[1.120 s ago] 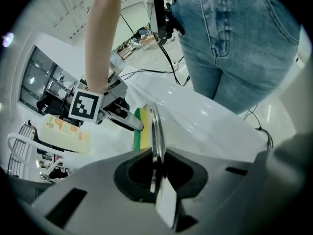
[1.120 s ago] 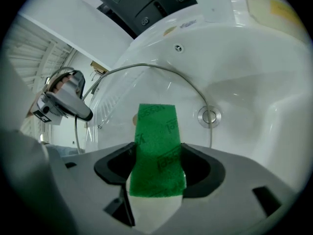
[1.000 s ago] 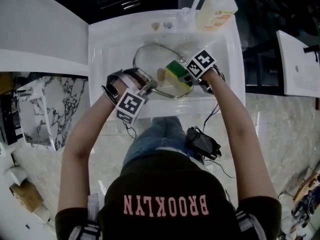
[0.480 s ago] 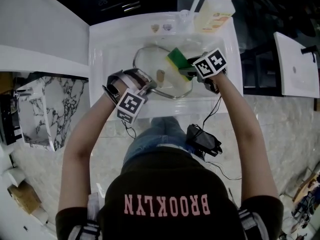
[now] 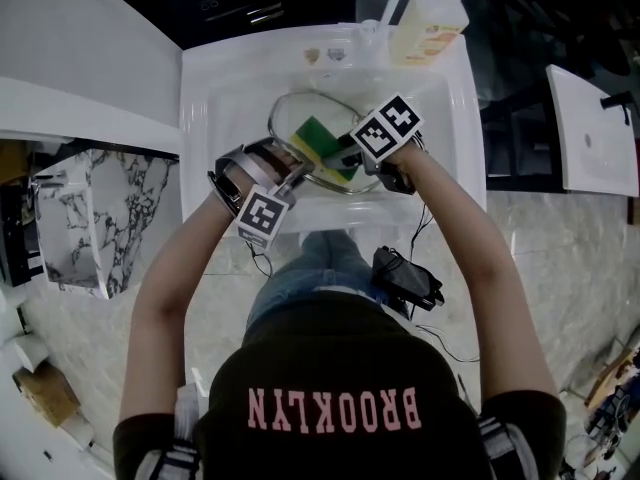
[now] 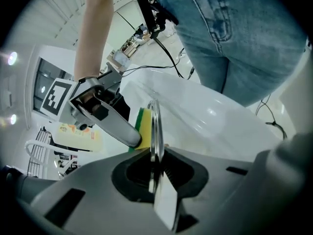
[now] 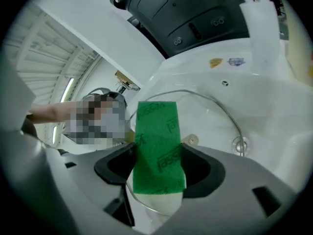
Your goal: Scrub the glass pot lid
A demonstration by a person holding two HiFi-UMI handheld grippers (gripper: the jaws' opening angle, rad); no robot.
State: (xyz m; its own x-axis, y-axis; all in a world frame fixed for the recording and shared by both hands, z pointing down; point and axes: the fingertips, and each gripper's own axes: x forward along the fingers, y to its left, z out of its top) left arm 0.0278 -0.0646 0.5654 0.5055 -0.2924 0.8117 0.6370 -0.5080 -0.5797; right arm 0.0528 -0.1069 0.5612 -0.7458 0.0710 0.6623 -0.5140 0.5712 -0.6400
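Left gripper (image 5: 292, 175) is clamped on the lid (image 5: 290, 111) rim, same hold as a second ago. Lid sits tilted in the sink (image 5: 215, 78), near edge up. Sponge (image 5: 318, 136) has swept from the lid's far right edge to left of centre, and the right gripper (image 5: 346, 149) pinching it came across too. Looks mid-stroke: scrubbing is under way, probably more passes needed

Left gripper view: lid edge-on between the jaws, sponge's yellow side against the glass, so contact looks real, which the head view can't settle. Right gripper view: green pad fills the jaw gap, and the glass shows a centre screw (image 7: 191, 141) and a vent (image 7: 239, 143), neither clear from the head view
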